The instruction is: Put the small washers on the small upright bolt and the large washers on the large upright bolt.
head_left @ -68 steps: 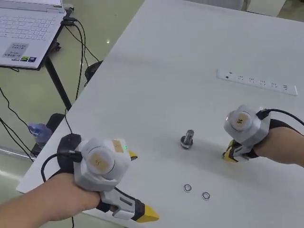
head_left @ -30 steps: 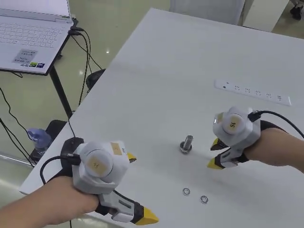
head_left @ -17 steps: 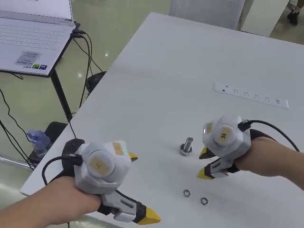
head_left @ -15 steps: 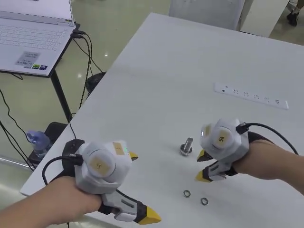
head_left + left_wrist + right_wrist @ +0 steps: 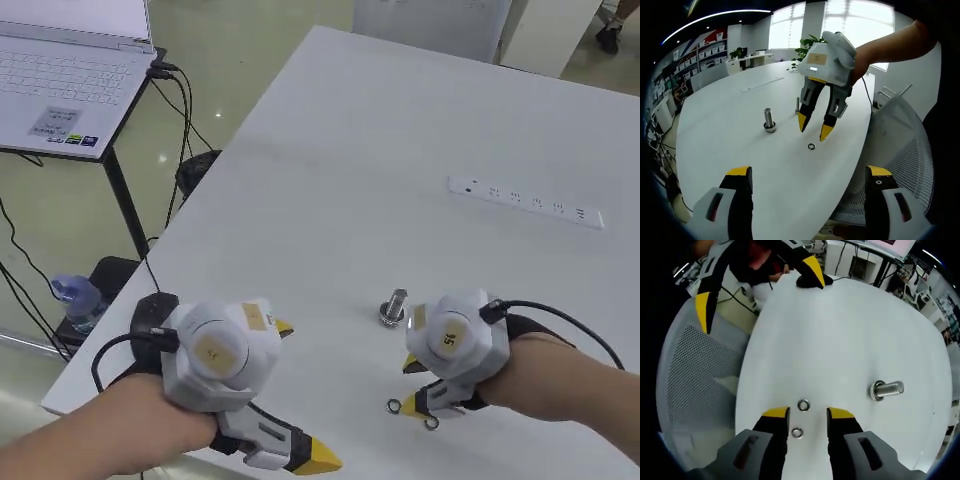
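Left gripper open at the table edge, right gripper over two washers.
My left gripper (image 5: 300, 393) hangs by the near-left edge of the white table (image 5: 400, 130), jaws wide apart and empty. The upright bolt (image 5: 393, 308) stands mid-table, just beside my right gripper (image 5: 808, 413). Its jaws are apart, with one washer (image 5: 797, 432) lying flat between them and a second washer (image 5: 803, 404) just past the tips.
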{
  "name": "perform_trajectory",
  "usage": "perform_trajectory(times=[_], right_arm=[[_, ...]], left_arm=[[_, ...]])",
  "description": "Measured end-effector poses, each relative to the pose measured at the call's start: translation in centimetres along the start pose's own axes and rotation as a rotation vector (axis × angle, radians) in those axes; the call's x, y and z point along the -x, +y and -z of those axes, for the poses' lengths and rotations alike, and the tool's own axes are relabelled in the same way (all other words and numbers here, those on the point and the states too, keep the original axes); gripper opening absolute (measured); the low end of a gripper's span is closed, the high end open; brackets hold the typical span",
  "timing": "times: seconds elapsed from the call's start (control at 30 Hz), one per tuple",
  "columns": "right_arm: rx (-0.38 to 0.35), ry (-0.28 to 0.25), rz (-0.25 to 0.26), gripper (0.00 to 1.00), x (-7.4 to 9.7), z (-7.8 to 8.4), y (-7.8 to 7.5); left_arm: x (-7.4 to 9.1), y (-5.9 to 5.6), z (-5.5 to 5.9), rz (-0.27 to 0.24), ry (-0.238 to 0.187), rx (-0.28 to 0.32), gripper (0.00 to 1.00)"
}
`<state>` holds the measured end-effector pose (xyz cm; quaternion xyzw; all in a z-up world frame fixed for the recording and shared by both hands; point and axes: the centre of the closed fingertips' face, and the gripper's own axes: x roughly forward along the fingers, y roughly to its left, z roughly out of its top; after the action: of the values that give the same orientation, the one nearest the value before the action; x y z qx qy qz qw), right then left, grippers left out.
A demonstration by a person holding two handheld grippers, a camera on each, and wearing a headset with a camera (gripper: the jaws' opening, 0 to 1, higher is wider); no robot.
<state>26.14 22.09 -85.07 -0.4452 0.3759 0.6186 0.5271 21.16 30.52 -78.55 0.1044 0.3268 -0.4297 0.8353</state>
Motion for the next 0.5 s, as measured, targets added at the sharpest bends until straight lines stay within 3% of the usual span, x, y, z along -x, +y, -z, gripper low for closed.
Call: perform_trajectory(times=[0.5], right_arm=[[-0.008, 0.016, 0.015, 0.29, -2.7, 0.7, 0.8]], left_arm=[[0.2, -0.4, 0.4, 0.018, 0.013, 0.008, 0.9]])
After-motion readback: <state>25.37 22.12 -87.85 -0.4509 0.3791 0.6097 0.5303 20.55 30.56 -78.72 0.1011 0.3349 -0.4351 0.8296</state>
